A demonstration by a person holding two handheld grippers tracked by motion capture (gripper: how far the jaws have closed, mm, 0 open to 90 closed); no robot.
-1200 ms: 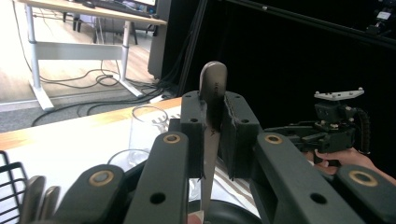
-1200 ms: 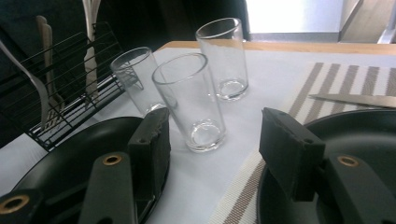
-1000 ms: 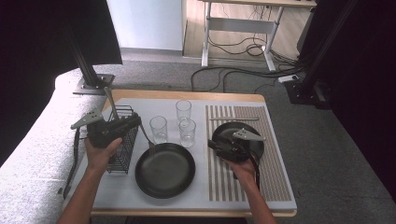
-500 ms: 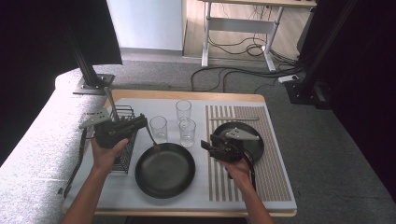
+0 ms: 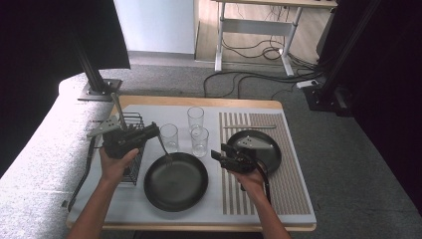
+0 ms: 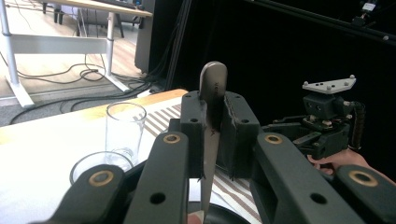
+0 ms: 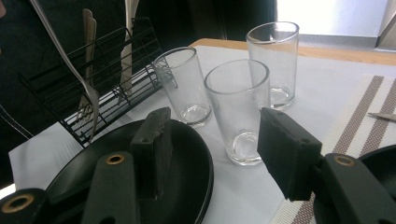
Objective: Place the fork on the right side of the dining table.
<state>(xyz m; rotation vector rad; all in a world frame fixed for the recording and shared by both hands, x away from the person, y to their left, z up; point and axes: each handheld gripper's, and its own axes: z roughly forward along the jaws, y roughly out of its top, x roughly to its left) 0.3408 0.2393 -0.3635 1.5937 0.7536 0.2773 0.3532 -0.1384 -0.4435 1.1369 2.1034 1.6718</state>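
- Two grippers are at work over the tabletop (image 5: 298,209), and by the look of it the job is laying cutlery from the black wire rack (image 5: 130,149) out at the place settings.
- Left gripper (image 6: 212,135): its fingers (image 6: 194,126) are clamped tight on the handle of a fork (image 5: 163,148); in the left gripper view the handle's rounded end stands up above the pads.
- In the high view the fork hangs slanted from the left gripper (image 5: 149,133), tines down, over the far left rim of the large black plate (image 5: 175,181), just beside the nearest of three empty glasses (image 5: 169,137). Whether the tines touch the plate cannot be told.
- Right gripper (image 7: 210,149): its fingers (image 7: 152,149) stand moderately apart and hold nothing; in its own view a glass (image 7: 238,109) stands on the tabletop beyond the gap, untouched.
- In the high view the right gripper (image 5: 222,157) hovers between the large plate and the smaller black plate (image 5: 271,154) on the striped mat (image 5: 293,184).
- Judged progress: the fork is picked up but not yet set down; a knife and another utensil remain standing in the rack (image 7: 107,74), and a slim utensil (image 5: 249,127) already lies on the mat beyond the smaller plate. Most of the laying seems still ahead.
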